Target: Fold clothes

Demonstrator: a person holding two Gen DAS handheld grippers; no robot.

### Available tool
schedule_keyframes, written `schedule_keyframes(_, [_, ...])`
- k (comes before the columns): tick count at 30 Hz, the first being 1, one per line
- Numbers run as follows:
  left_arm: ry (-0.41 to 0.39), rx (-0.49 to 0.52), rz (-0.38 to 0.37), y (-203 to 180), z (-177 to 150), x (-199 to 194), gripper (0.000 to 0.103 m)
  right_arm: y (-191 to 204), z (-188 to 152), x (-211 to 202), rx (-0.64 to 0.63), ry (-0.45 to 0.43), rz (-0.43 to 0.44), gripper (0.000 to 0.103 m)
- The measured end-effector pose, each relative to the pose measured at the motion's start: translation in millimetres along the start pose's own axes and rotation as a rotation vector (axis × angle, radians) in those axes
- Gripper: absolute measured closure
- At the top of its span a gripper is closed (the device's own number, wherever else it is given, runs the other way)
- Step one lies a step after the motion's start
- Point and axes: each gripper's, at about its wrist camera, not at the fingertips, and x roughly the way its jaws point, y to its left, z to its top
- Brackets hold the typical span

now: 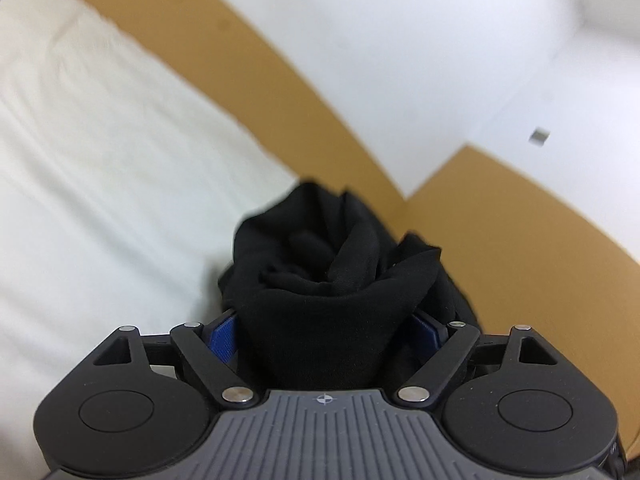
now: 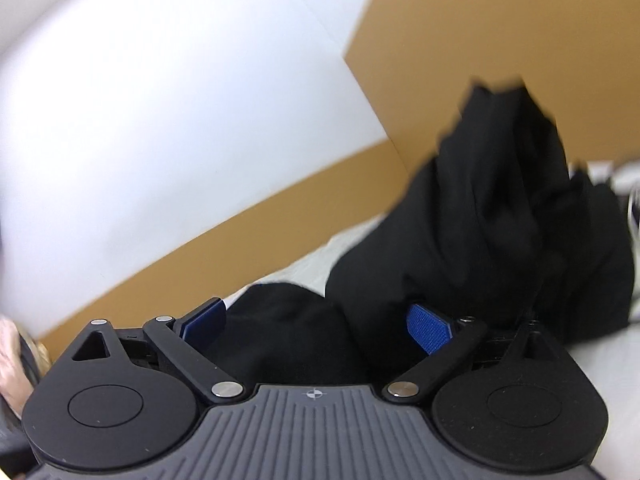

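Black, soft, matte knit fabric fills both views: a crumpled black garment, bunched rather than spread, lifted off the white bed sheet in front of a tan and white wall.

The left gripper has its blue-padded fingers pressed in on a thick wad of the cloth, which rolls up out of the jaws like a rosette. The right gripper has cloth lying between its blue pads, but the jaws stand fairly wide there, and I cannot tell whether they really pinch it.

In the right wrist view the garment rises in a peaked heap up and to the right, its lower part trailing toward the sheet. Its long axis is hard to judge while so bunched; no collar, hem or sleeve can be picked out.

My worry is that the left grip holds several layers at once, so a pull apart may drag a tangle instead of opening a clean edge. If the right side is loose, the cloth could slide out and drop in a heap.
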Motion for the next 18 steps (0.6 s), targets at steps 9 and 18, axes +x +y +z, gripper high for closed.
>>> schedule_keyframes(9, [-0.186,0.155,0.064,-27,-1,-16,0.010,33,-4,6,-0.163,-0.086,0.074,0.005])
schedule_keyframes(18, [-0.322,0.459,0.080,-72,-9,-25,0.001,67,-26,21,-0.378,-0.029,0.117,0.041])
